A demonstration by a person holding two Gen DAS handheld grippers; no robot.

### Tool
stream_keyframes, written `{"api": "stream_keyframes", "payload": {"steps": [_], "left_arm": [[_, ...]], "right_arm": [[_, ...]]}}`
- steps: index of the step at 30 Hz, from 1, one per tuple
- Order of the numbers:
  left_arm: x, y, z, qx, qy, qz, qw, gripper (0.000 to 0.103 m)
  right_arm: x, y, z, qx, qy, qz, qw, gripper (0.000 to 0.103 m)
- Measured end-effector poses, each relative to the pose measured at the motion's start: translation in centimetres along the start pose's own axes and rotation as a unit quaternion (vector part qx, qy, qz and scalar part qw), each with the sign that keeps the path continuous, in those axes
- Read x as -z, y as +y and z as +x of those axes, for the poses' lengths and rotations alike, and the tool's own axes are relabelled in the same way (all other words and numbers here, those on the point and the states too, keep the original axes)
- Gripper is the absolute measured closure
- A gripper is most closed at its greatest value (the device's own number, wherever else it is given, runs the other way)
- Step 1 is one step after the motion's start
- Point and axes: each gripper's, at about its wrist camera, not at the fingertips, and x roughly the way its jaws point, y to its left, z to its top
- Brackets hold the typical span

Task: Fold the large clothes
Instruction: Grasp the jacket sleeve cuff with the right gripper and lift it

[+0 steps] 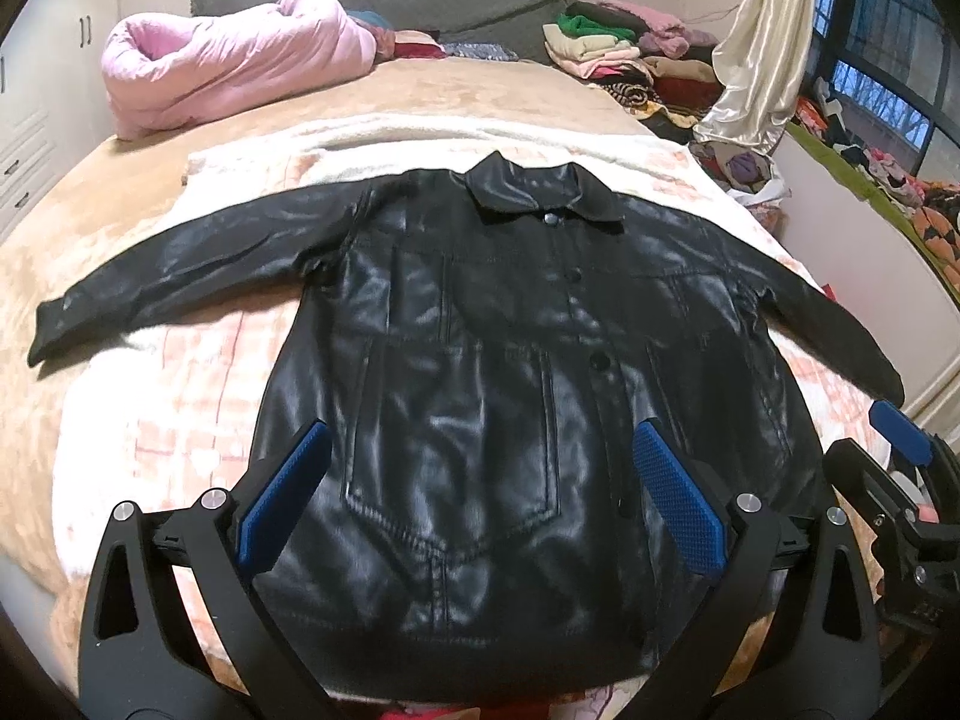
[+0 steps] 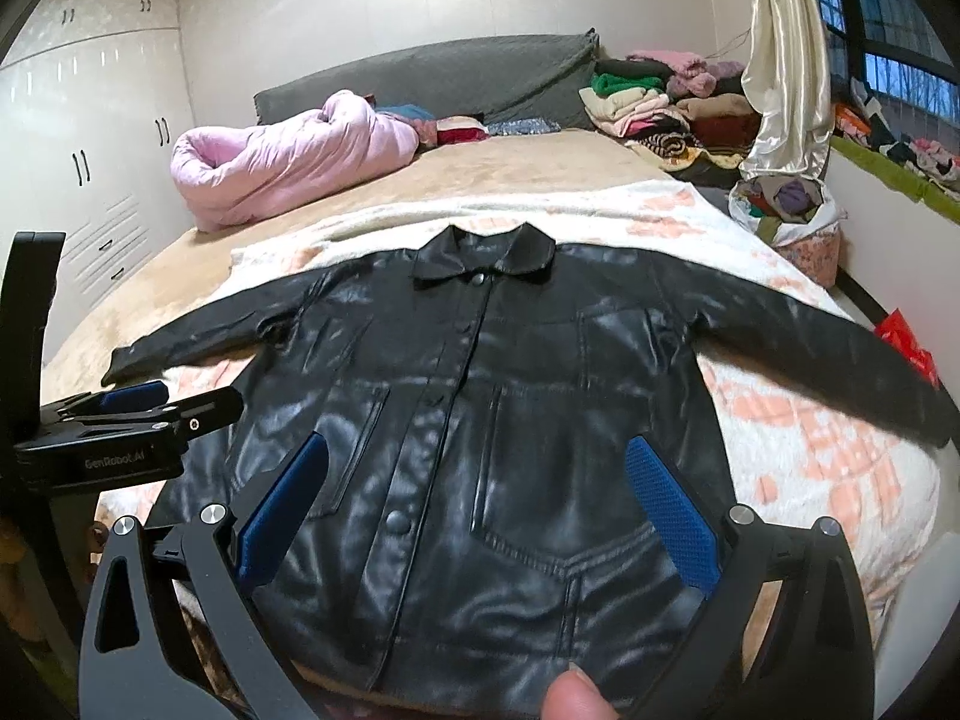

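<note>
1. Black leather jacket (image 1: 480, 372) is being shown in the left wrist view, spread flat and buttoned on a patterned blanket (image 1: 198, 396), collar away from the left gripper (image 1: 480, 498). That gripper is being held wide open above the hem, nothing between its blue pads (image 1: 282, 498). The right gripper (image 1: 900, 438) is being glimpsed just beside it.

2. In the right wrist view, the right gripper (image 2: 477, 513) is likewise being held open over the jacket's lower front, and a fingertip (image 2: 576, 699) is being caught at the bottom edge.
</note>
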Motion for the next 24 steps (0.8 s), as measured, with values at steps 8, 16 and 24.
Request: {"api": "stream_keyframes", "payload": {"steps": [8, 16, 24], "left_arm": [[-3.0, -0.8, 1.2, 0.011, -0.003, 0.003, 0.9999, 0.009], [-5.8, -2.1, 2.9, 0.018, -0.007, 0.006, 0.9998, 0.009], [-8.6, -3.0, 4.8, 0.013, -0.008, 0.01, 0.9998, 0.009]], "right_arm": [[-3.0, -1.7, 1.6, 0.004, -0.003, 0.014, 1.0, 0.004], [-6.9, -4.1, 3.3, 0.027, -0.022, 0.046, 0.998, 0.004], [-10.1, -6.4, 5.4, 0.045, -0.032, 0.083, 0.995, 0.004]]}}
